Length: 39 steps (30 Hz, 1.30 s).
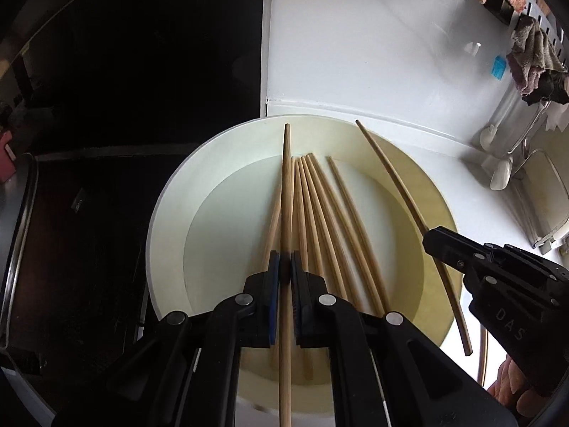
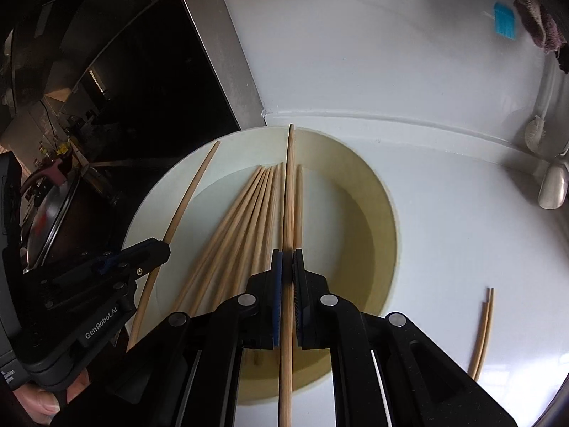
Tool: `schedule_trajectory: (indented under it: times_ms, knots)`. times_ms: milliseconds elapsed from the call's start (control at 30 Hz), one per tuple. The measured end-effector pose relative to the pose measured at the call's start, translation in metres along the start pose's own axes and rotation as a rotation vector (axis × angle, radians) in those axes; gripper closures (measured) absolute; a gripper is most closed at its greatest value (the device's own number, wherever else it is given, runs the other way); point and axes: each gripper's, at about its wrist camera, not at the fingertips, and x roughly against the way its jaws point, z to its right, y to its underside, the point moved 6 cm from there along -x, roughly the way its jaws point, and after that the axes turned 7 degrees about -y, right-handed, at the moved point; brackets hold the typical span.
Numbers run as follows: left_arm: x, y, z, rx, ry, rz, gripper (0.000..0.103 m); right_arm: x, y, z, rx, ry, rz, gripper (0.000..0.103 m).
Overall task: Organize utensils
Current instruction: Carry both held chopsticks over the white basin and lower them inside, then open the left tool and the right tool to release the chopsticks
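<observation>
A cream plate (image 1: pixel 199 185) on the white counter holds several bamboo chopsticks (image 1: pixel 320 220) fanned in its well. My left gripper (image 1: pixel 285 263) is shut on one chopstick (image 1: pixel 286 178), held above the plate and pointing away. My right gripper (image 2: pixel 287 259) is shut on another chopstick (image 2: pixel 290 185), also over the plate (image 2: pixel 373 213) and its loose chopsticks (image 2: pixel 242 227). The right gripper shows in the left wrist view (image 1: pixel 437 245) with its chopstick (image 1: pixel 398 174). The left gripper shows in the right wrist view (image 2: pixel 156 252) with its chopstick (image 2: pixel 185 199).
Two chopsticks (image 2: pixel 483 331) lie on the white counter right of the plate. A dark stovetop with a pan (image 1: pixel 17 231) is on the left. A sink rack with white spoons (image 1: pixel 501 174), cloths (image 1: pixel 533 60) and a blue brush (image 2: pixel 504 21) are at the right.
</observation>
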Motion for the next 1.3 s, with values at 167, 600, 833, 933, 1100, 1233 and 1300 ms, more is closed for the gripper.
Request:
schedule_trajectory:
  times_ms: [167, 600, 833, 933, 1100, 1233, 1300]
  knots:
    - [-0.023, -0.004, -0.008, -0.002, 0.039, -0.051, 0.096, -0.028, -0.001, 0.001, -0.025, 0.023, -0.052, 0.097]
    - [-0.049, -0.007, -0.009, -0.021, 0.044, -0.099, 0.096, -0.06, 0.002, 0.015, -0.09, 0.055, -0.111, 0.097]
    - [-0.043, -0.005, -0.019, 0.013, 0.015, -0.084, 0.059, -0.054, 0.003, 0.016, -0.082, 0.068, -0.103, 0.088]
    - [-0.033, -0.005, -0.024, 0.013, -0.012, -0.054, 0.034, -0.046, 0.002, 0.015, -0.077, 0.07, -0.088, 0.079]
    - [-0.016, -0.002, -0.037, 0.031, -0.036, -0.034, 0.03, -0.034, 0.002, 0.009, -0.039, 0.083, -0.074, 0.074]
    - [-0.003, 0.002, -0.045, 0.048, -0.041, -0.028, 0.029, -0.021, 0.008, 0.003, -0.008, 0.089, -0.058, 0.068]
    - [0.004, 0.005, -0.048, 0.05, -0.046, -0.022, 0.027, -0.013, 0.011, 0.0, 0.003, 0.09, -0.05, 0.064]
